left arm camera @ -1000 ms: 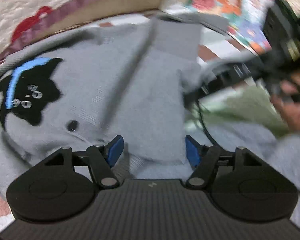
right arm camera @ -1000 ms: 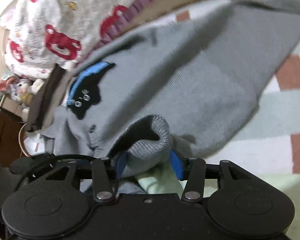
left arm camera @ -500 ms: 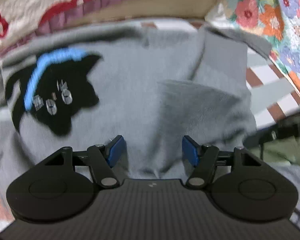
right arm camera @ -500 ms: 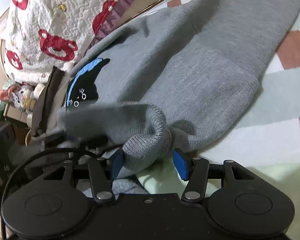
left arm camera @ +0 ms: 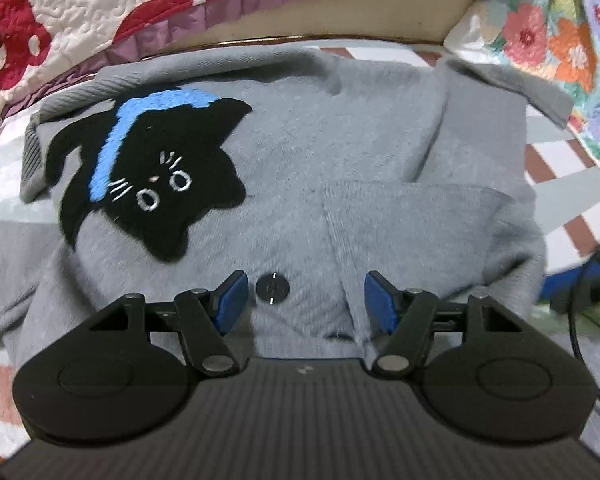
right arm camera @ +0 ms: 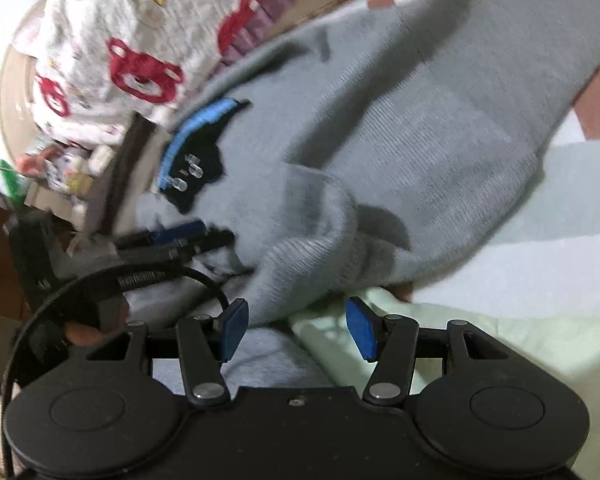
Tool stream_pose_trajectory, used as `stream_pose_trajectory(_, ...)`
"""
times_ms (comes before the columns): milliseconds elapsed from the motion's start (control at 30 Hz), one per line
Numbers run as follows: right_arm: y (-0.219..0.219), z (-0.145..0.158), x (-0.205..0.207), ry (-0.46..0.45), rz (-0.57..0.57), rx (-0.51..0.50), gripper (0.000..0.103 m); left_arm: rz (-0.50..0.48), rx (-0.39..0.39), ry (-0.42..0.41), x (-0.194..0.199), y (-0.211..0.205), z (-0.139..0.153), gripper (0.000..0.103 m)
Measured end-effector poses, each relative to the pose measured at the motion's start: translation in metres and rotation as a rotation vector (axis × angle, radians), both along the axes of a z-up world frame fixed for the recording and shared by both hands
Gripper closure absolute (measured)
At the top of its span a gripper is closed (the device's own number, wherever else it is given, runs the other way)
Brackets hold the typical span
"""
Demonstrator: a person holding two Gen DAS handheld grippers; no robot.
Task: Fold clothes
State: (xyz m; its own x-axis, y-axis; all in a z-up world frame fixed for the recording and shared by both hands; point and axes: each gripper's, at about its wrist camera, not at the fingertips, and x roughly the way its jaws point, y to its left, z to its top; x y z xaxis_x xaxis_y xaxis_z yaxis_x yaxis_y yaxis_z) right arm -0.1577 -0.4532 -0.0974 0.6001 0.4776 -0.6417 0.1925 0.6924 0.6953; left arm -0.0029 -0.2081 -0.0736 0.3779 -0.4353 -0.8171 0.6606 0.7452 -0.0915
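A grey knitted cardigan (left arm camera: 300,168) with a black cat patch (left arm camera: 156,184) and a dark button (left arm camera: 273,289) lies spread on a patchwork blanket. One sleeve (left arm camera: 412,232) is folded across its front. My left gripper (left arm camera: 303,302) is open just above the cardigan's near part, holding nothing. In the right wrist view the cardigan (right arm camera: 400,120) lies ahead, and its ribbed cuff (right arm camera: 304,272) rests between the open jaws of my right gripper (right arm camera: 298,328), which do not pinch it. The left gripper (right arm camera: 172,240) shows there at the left.
A white quilt with red bears (left arm camera: 80,12) and purple frill hangs behind the cardigan. A floral quilt (left arm camera: 560,40) is at the right. The patchwork blanket (right arm camera: 560,208) and a pale green cloth (right arm camera: 440,344) lie under my right gripper. Clutter (right arm camera: 60,168) sits far left.
My right gripper opened and let go of the cuff. The sleeve now lies folded across the cardigan's front. My left gripper swung left and squared up over the cat patch.
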Motion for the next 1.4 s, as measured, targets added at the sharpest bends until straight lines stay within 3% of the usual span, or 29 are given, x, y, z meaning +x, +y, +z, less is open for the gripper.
stream_pose_trajectory(100,-0.007,0.013,0.002,-0.048,-0.023,0.036,0.043,0.006,0.005,0.0,-0.009,0.017,0.009,0.039)
stream_pose_trajectory(200,-0.012,0.032,0.009,-0.09,-0.044,-0.056,0.043,0.066,0.002,-0.018,-0.007,0.039,0.017,0.039)
stream_pose_trajectory(467,0.009,0.11,0.029,-0.248,0.023,-0.684,0.037,0.239,0.003,-0.049,0.006,0.101,0.031,0.037)
stream_pose_trajectory(567,0.017,0.14,0.037,-0.306,0.053,-0.908,0.037,0.283,-0.067,0.011,0.041,0.122,0.034,0.037)
stream_pose_trajectory(800,0.023,0.239,0.082,-0.454,0.333,-0.702,0.033,0.385,-0.232,0.153,0.125,0.17,0.042,0.037)
stream_pose_trajectory(900,0.056,0.267,0.125,-0.396,0.465,-0.776,0.033,0.428,-0.301,0.212,0.16,0.19,0.045,0.037)
stream_pose_trajectory(1033,0.099,0.246,0.185,-0.36,0.7,-0.924,0.033,0.452,-0.291,0.162,0.169,0.17,0.027,0.039)
stream_pose_trajectory(1133,0.121,0.2,0.237,-0.343,0.785,-0.965,0.034,0.455,-0.258,0.124,0.176,0.154,0.012,0.039)
stream_pose_trajectory(1167,0.129,0.185,0.252,-0.321,0.792,-0.968,0.039,0.447,-0.232,0.111,0.179,0.148,0.007,0.039)
stream_pose_trajectory(1200,0.137,0.171,0.267,-0.296,0.8,-0.969,0.068,0.44,-0.209,0.098,0.182,0.143,0.001,0.039)
stream_pose_trajectory(1233,0.141,0.16,0.28,-0.246,0.81,-0.95,0.091,0.454,-0.229,0.097,0.184,0.145,-0.002,0.039)
stream_pose_trajectory(1267,0.145,0.152,0.288,-0.193,0.826,-0.935,0.101,0.469,-0.25,0.096,0.187,0.147,-0.006,0.043)
stream_pose_trajectory(1333,0.146,0.141,0.297,-0.171,0.835,-0.941,0.101,0.493,-0.303,0.102,0.188,0.155,-0.013,0.045)
stream_pose_trajectory(1400,0.148,0.131,0.306,-0.149,0.844,-0.946,0.099,0.498,-0.309,0.088,0.187,0.161,-0.022,0.045)
